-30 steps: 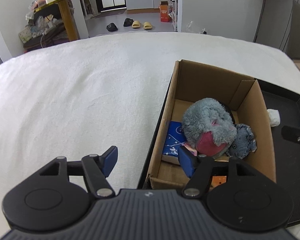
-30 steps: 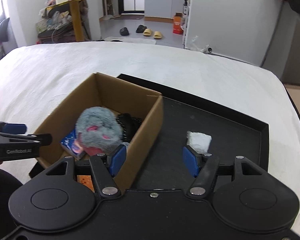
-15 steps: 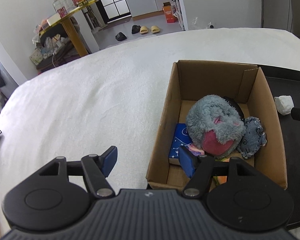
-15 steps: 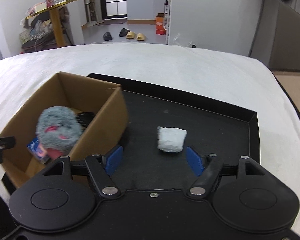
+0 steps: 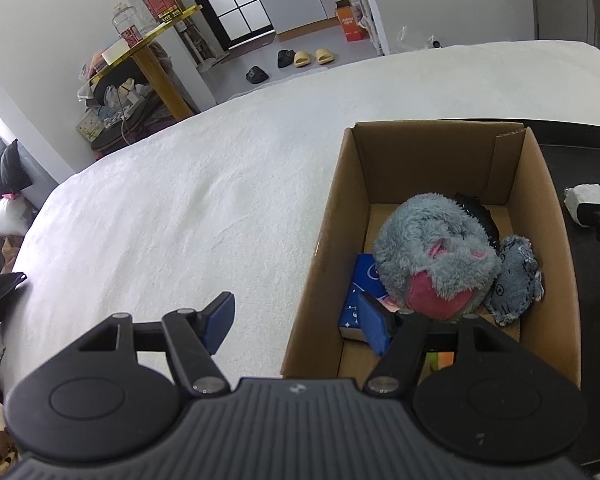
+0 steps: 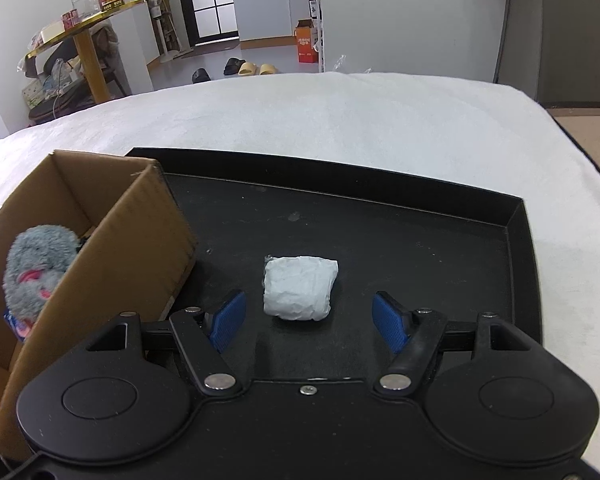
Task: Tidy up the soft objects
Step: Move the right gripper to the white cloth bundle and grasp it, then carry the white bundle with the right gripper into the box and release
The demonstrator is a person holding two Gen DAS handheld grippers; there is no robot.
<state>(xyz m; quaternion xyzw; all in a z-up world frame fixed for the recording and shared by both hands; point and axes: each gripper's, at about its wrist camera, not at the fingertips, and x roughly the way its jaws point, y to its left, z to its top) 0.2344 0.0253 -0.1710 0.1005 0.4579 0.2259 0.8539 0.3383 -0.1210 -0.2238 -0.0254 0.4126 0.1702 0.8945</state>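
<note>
A white crumpled soft packet (image 6: 300, 288) lies on the black tray (image 6: 516, 216). My right gripper (image 6: 306, 320) is open and empty, its blue pads (image 6: 228, 320) on either side of the packet's near end, apart from it. A cardboard box (image 5: 328, 240) holds a grey and pink plush (image 5: 436, 256), a small denim toy (image 5: 518, 280), a blue packet (image 5: 356, 296) and a black item. My left gripper (image 5: 296, 326) is open and empty above the box's near left wall. The packet (image 5: 584, 196) and box (image 6: 112, 256) show in both views.
The box and tray sit on a white bed cover (image 5: 180, 208). Beyond the bed stand a yellow table (image 5: 156, 40) with clutter, slippers (image 5: 308, 56) on the floor and an orange carton (image 6: 306, 40).
My right gripper has moved right from the box to the white packet, which now lies between its pads. My left gripper has drawn back and turned a little left.
</note>
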